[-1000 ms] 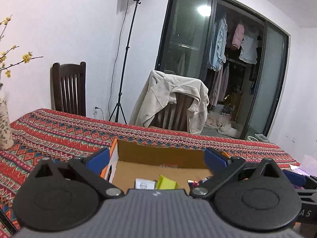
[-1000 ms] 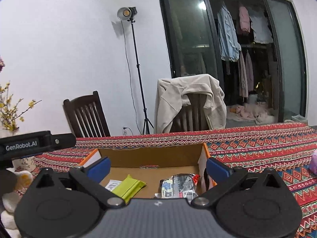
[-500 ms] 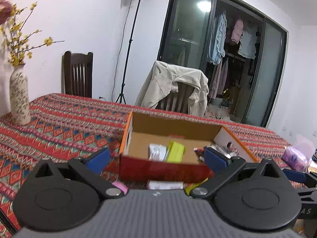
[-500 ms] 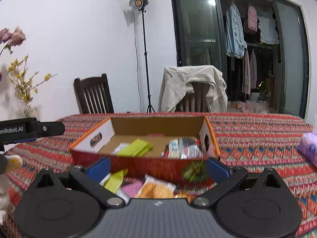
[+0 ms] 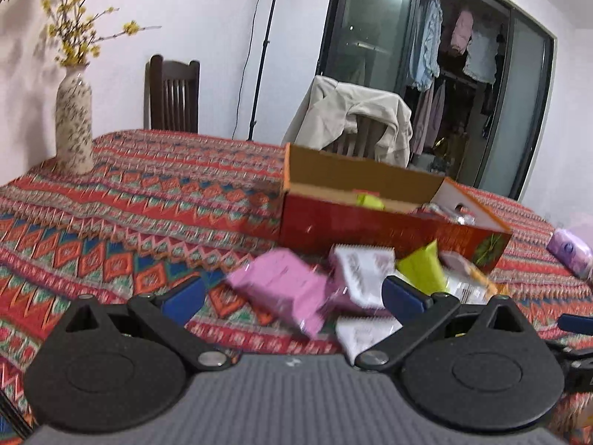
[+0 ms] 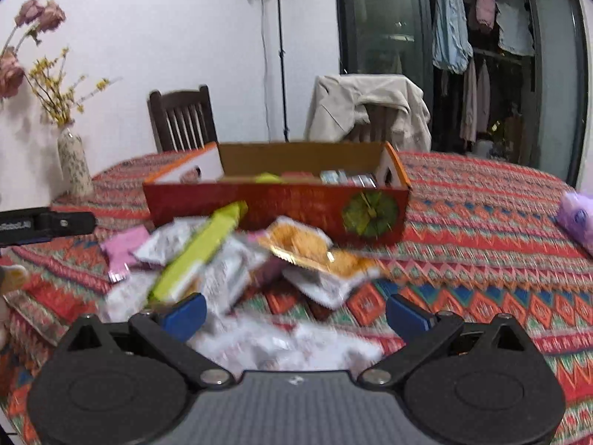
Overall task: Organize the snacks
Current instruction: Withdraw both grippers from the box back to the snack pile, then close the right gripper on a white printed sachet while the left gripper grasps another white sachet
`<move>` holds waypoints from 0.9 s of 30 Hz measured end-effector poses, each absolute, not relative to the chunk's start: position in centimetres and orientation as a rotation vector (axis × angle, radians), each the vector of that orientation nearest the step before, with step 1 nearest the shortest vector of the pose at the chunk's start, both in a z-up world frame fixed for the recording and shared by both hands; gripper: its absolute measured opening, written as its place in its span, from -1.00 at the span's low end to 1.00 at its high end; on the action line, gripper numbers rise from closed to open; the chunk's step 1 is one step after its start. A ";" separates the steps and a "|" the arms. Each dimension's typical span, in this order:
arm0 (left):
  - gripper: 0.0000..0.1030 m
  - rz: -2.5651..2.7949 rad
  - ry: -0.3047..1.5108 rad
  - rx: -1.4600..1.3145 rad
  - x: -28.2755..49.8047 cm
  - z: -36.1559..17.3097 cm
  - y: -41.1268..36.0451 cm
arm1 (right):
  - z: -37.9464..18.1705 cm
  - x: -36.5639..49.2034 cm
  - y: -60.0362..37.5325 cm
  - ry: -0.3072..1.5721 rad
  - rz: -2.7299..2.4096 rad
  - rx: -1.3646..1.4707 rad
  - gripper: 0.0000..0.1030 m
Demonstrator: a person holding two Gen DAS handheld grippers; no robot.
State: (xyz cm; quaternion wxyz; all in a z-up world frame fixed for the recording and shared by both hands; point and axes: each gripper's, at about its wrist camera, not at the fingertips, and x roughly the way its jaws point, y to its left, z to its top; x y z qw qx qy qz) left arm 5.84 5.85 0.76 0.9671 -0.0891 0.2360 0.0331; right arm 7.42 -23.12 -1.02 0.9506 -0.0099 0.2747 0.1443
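An open, shallow red cardboard box [image 6: 276,204] with orange-edged flaps and a green leaf-like print on its front wall sits on a woven-pattern tablecloth [image 6: 481,230] of red, orange and blue zigzags. Inside the box lie a yellow-green packet [image 5: 368,200] and some silvery wrapped snacks [image 6: 348,178]; their labels are too blurred to read.

Just in front of the box, a loose heap of snack packets rests on the cloth: a long yellow-green pouch [image 6: 200,256], a crinkly foil pack printed with orange-yellow food [image 6: 307,246], white printed sachets [image 5: 361,270] and a flat pink packet [image 5: 287,287].

The left gripper [image 5: 292,294] hangs over the heap's pink packet, its blue-padded fingers spread wide and holding nothing. The right gripper [image 6: 296,313] hovers over the white sachets nearest the camera, likewise wide apart and empty.

Left of the box stands a slim speckled ceramic vase [image 5: 74,122] with yellow blossoms; far right of it lies a soft lilac tissue pack [image 6: 576,218].
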 end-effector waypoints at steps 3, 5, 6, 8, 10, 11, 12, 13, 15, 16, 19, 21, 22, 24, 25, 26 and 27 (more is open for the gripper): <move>1.00 0.070 0.498 -0.187 5.3 -0.2 6.2 | -1.5 6.8 -24.0 0.579 0.254 -0.013 0.99; 1.00 0.073 0.504 -0.193 5.1 -0.7 6.4 | -1.6 6.7 -24.3 0.584 0.231 -0.015 0.95; 1.00 0.075 0.507 -0.196 5.1 -0.9 6.4 | -1.6 6.6 -24.4 0.586 0.223 -0.017 0.89; 1.00 0.082 0.513 -0.199 5.3 -1.3 6.5 | -1.7 6.6 -24.4 0.599 0.217 -0.030 0.72; 1.00 0.079 0.518 -0.201 5.4 -1.5 6.4 | -2.0 6.7 -24.0 0.614 0.220 -0.049 0.63; 1.00 0.079 0.517 -0.201 5.4 -1.5 6.4 | -2.2 6.8 -23.8 0.623 0.223 -0.056 0.60; 1.00 0.076 0.515 -0.199 5.4 -1.6 6.4 | -2.4 6.9 -23.5 0.633 0.227 -0.061 0.55; 1.00 0.073 0.516 -0.199 5.4 -1.6 6.4 | -2.6 7.0 -23.2 0.640 0.228 -0.064 0.53; 1.00 0.071 0.517 -0.200 5.4 -1.7 6.4 | -2.7 7.4 -22.8 0.652 0.221 -0.064 0.46; 1.00 0.070 0.515 -0.202 5.4 -1.7 6.4 | -2.7 7.6 -22.5 0.654 0.216 -0.066 0.44; 1.00 0.067 0.515 -0.212 5.3 -1.7 6.6 | -2.8 8.0 -21.8 0.658 0.192 -0.095 0.34; 1.00 0.065 0.517 -0.212 5.4 -1.7 6.5 | -3.1 8.2 -21.5 0.664 0.188 -0.104 0.30; 1.00 0.064 0.518 -0.211 5.4 -1.7 6.5 | -3.1 8.2 -21.5 0.661 0.187 -0.105 0.29; 1.00 0.063 0.519 -0.208 5.4 -1.7 6.5 | -3.2 8.2 -21.6 0.658 0.192 -0.101 0.29; 1.00 0.064 0.519 -0.207 5.4 -1.7 6.5 | -3.2 8.2 -21.8 0.655 0.196 -0.097 0.29; 1.00 0.064 0.519 -0.205 5.4 -1.7 6.4 | -3.3 8.1 -21.9 0.652 0.204 -0.087 0.24; 1.00 0.066 0.519 -0.204 5.4 -1.7 6.4 | -3.2 8.1 -22.1 0.650 0.212 -0.076 0.04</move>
